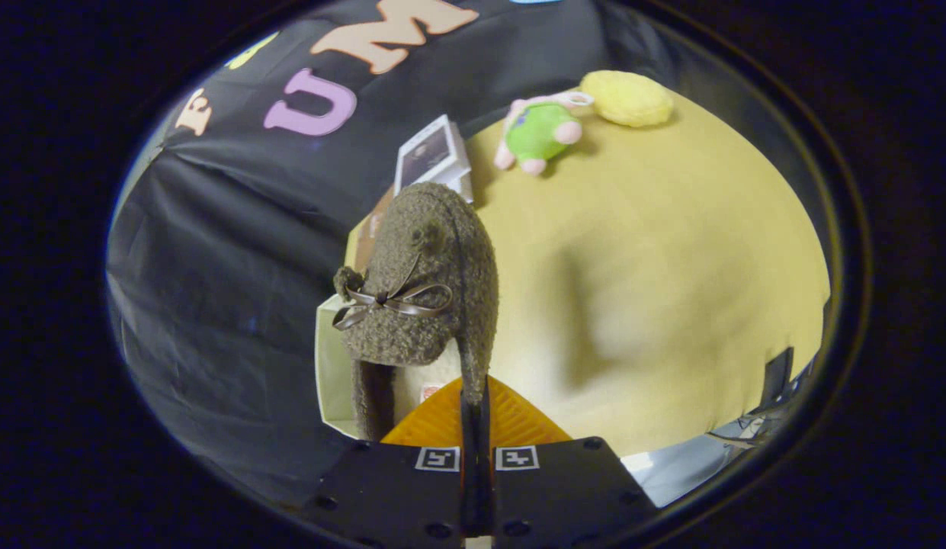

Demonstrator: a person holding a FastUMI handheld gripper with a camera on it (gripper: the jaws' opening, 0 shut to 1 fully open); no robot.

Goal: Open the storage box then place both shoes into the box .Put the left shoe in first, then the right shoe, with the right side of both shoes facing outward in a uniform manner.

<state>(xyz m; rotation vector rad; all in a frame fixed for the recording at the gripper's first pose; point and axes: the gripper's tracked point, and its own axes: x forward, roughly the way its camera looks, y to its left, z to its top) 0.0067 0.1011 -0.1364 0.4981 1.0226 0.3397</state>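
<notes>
**Fuzzy shoe held over the open box**

The fuzzy grey-brown slipper shoe (423, 282) with a thin ribbon bow hung from the hand-held gripper (475, 415), whose two fingers were pressed together on the shoe's rim, with almost no gap between them. One shoe was in view. It hung just ahead of the fingers, partly over the pale open storage box (334, 374), which stood at the edge of the yellow worktop (671, 305) beside the black cloth wall. What lay inside the box could not be made out, as the shoe hid most of it. Beyond the shoe, one white flat carton (431, 156) leaned near the wall. Further off lay one green and pink plush toy (540, 131), touching one round yellow cushion (626, 97).
</notes>
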